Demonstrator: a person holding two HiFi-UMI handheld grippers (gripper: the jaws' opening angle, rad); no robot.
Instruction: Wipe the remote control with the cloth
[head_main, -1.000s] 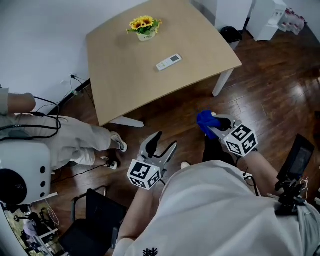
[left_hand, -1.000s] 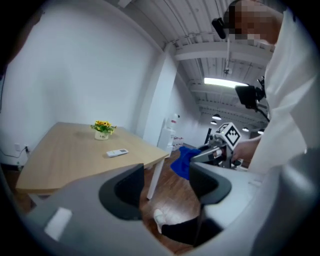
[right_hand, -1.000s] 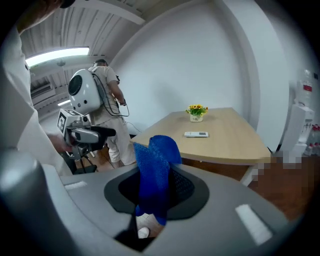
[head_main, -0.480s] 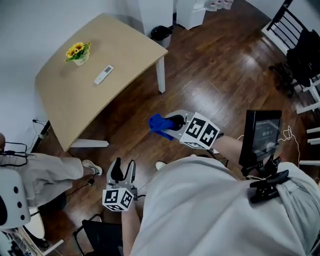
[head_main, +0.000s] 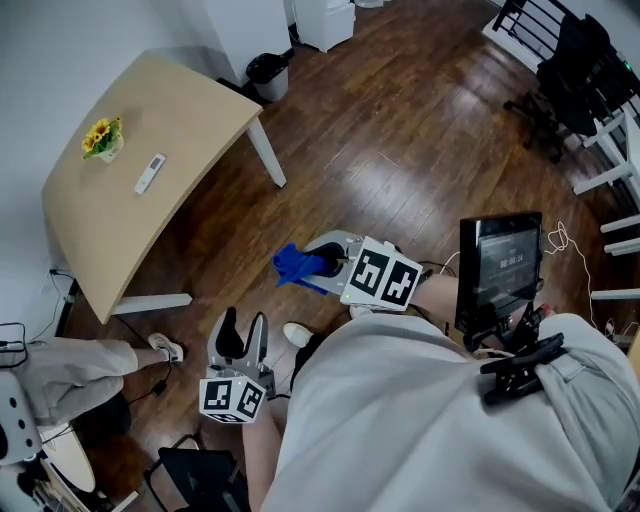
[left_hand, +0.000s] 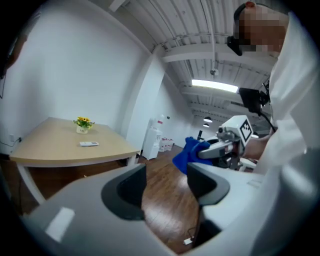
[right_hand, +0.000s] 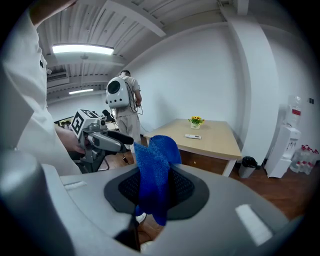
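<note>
Count: two claws, one cloth, one remote, one flower pot, one bench; the left claw (left_hand: 167, 186) is closing, a gap shows between the jaws, nothing in it; the right claw (right_hand: 155, 187) is clamped on the cloth (right_hand: 152, 170); cloth is blue, fuzzy, bunched, sticking up above the jaws and hanging below them; both claws are over the wood floor (head_main: 400, 120), well apart from the bench (head_main: 190, 110); the remote (head_main: 150, 173) lies flat on the bench near the flower pot (head_main: 103, 138); slim, pale, probably white; buttons too small to make out.
</note>
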